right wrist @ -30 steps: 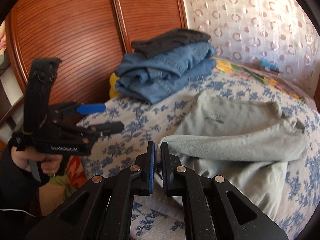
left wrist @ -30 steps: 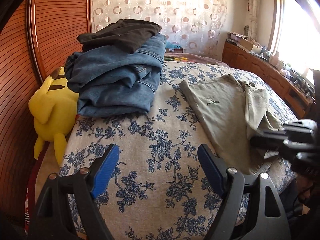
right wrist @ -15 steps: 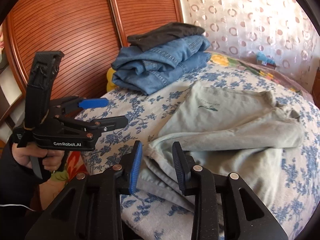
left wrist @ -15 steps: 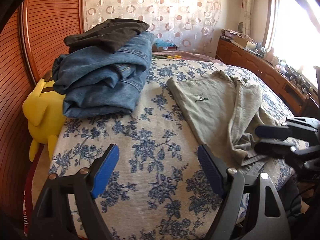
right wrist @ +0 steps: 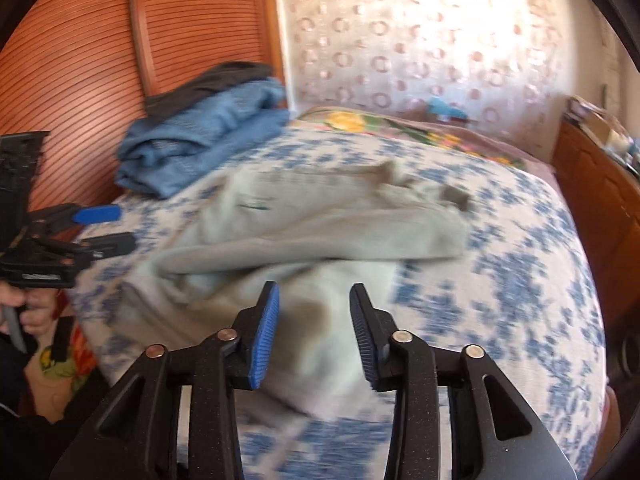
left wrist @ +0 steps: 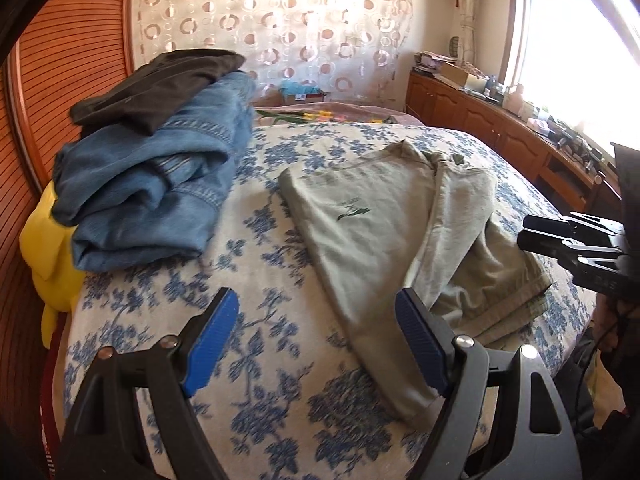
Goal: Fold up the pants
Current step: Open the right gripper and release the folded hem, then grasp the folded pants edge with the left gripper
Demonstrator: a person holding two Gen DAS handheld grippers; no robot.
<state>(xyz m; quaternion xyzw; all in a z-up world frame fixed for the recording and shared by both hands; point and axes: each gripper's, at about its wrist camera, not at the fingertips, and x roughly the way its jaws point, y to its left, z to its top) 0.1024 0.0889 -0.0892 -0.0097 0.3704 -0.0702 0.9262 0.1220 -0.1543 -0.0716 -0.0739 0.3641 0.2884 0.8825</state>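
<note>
Across the frame's middle, the grey-green pants (left wrist: 384,240) lie part-folded on the floral bed (left wrist: 248,360); folded jeans (left wrist: 160,184) sit upper left. Low in frame, the left gripper (left wrist: 316,340) hovers wide open and empty; the right gripper (right wrist: 314,332) is opening above the pants, gripping nothing.

No words to read

The pants (left wrist: 384,240) have a small dark green logo with tiny letters, too small to read.
</note>
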